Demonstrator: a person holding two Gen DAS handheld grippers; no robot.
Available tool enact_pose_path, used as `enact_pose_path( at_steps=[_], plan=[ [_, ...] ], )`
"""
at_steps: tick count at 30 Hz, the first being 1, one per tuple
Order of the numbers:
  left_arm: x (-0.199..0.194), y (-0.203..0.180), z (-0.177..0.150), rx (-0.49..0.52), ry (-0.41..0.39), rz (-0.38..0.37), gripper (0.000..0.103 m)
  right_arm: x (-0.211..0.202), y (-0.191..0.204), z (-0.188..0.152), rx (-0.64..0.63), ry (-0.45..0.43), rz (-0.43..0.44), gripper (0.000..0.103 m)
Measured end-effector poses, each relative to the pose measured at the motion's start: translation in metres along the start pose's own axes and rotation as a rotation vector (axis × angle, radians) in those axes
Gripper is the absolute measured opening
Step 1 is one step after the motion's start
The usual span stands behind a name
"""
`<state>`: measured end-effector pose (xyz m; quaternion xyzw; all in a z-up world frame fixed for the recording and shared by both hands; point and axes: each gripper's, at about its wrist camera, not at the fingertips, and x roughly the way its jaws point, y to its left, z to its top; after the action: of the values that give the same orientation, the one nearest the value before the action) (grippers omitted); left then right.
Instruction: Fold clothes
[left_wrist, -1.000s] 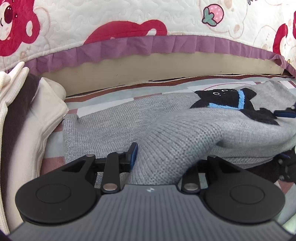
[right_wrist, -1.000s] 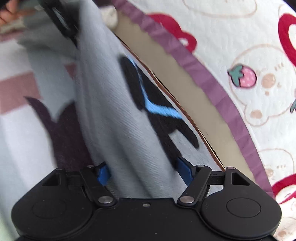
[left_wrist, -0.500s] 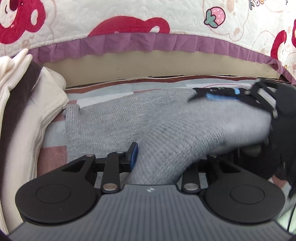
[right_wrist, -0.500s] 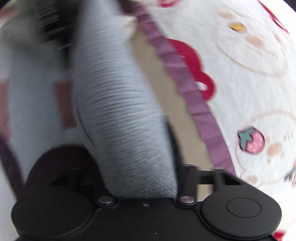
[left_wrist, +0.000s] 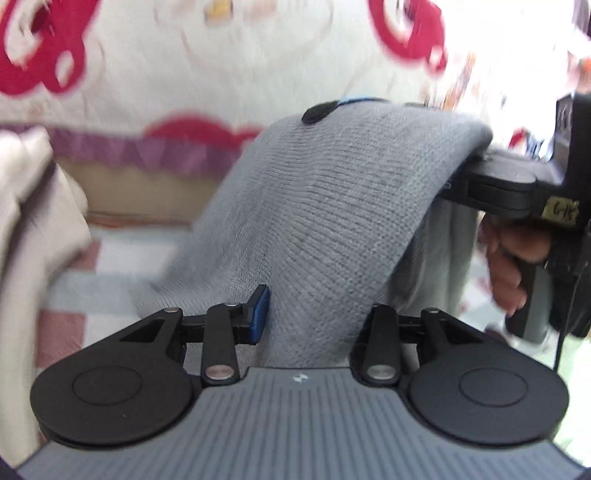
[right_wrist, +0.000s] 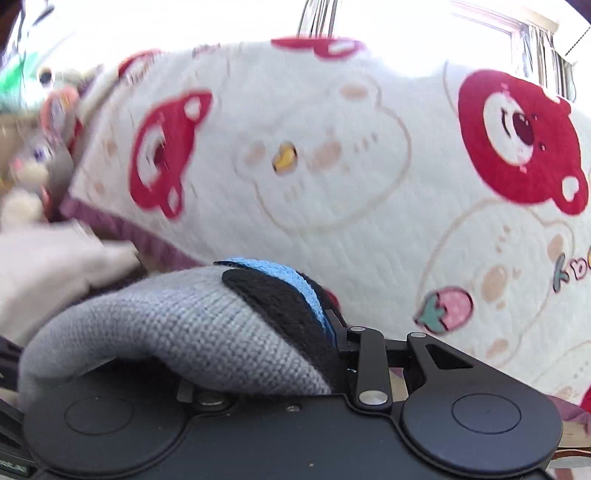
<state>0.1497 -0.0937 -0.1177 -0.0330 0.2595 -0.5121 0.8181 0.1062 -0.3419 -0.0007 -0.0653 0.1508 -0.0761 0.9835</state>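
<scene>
Sweater (left_wrist: 332, 221) is hanging lifted above the patterned bedding between your grippers, left gripper (left_wrist: 314, 314) easing open around its knit, right gripper (right_wrist: 258, 354) closing on its edge; next you'll be needing to carry it over into a fold.

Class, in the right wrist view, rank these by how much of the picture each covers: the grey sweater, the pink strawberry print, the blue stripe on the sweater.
1. Grey sweater, though it lies close to the camera.
2. Blue stripe.
3. Pink strawberry print, not much smaller than the stripe.
</scene>
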Motion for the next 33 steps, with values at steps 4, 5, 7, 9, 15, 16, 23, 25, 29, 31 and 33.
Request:
enact_pose_path(
  at_steps=[4,5,7,9,15,16,23,25,29,31,33],
  plan=[
    [-0.07,-0.032,0.024,0.026,-0.126,0.041,0.038,-0.036,-0.016,0.039,0.299,-0.023,0.197,0.039],
    [-0.085,-0.041,0.031,0.038,-0.156,0.051,0.038,-0.042,-0.023,0.046,0.393,-0.022,0.255,0.039],
    [-0.109,-0.059,0.047,0.06,-0.192,0.063,0.043,-0.046,-0.039,0.047,0.561,-0.013,0.36,0.04],
    [-0.106,-0.072,0.059,0.075,-0.156,0.079,0.043,-0.034,-0.058,0.03,0.678,0.006,0.431,0.041],
    [0.031,-0.071,0.014,-0.042,0.238,0.102,0.042,0.036,-0.099,-0.087,0.499,0.339,0.251,0.047],
    [0.062,-0.069,-0.004,-0.069,0.335,0.1,0.039,0.046,-0.106,-0.11,0.494,0.452,0.206,0.04],
    [0.073,-0.075,-0.017,-0.034,0.423,0.008,0.041,0.002,-0.127,-0.156,0.526,0.522,0.054,0.045],
    [0.052,-0.063,-0.003,-0.077,0.384,-0.035,0.041,-0.012,-0.131,-0.151,0.582,0.507,0.062,0.045],
    [0.008,-0.025,0.007,-0.184,0.25,0.012,0.054,-0.043,-0.123,-0.142,0.712,0.476,0.202,0.054],
    [0.002,0.006,0.006,-0.277,0.215,0.094,0.054,-0.05,-0.11,-0.145,0.782,0.477,0.323,0.06],
    [0.005,0.038,-0.001,-0.396,0.194,0.141,0.054,-0.048,-0.094,-0.152,0.856,0.487,0.412,0.063]
  ],
)
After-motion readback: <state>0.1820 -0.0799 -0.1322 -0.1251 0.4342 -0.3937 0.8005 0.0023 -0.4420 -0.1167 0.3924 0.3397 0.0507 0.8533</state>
